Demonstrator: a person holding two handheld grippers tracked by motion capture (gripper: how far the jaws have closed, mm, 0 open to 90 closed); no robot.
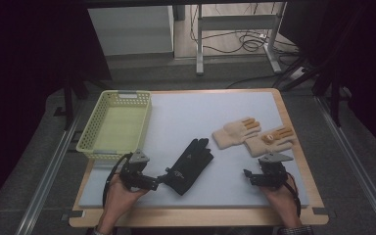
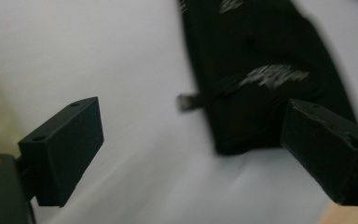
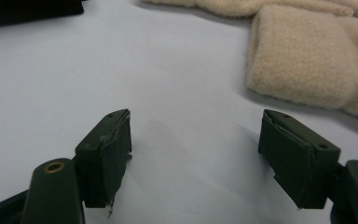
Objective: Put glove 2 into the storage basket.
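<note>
Black fabric lies near the middle of the grey mat [image 1: 186,117]: a glove [image 1: 190,165], flat, fingers pointing away from the person and its cuff toward the near left. It looks soft and light, likely to fold and droop once lifted (a judgement from its limp, flat lie, not something tested), and a thin fabric may slip from a shallow pinch. The cuff end seems the sensible place to take it, since that edge lies nearest the left gripper [image 1: 162,181] and offers a doubled layer to bite.

That gripper has its jaws spread wide and empty; in the left gripper view the cuff of the glove sits just ahead, toward one jaw, with a small tab sticking out from its side edge, and nothing lies between the jaws yet.

Farther right lie two cream gloves [image 1: 253,135] with orange fingertips, overlapping each other, well apart from the black one. The right gripper [image 1: 249,176] rests near them, jaws likewise parted and holding nothing, with bare mat between them.

At the far left of the table stands a pale yellow basket [image 1: 92,128], which appears empty.
</note>
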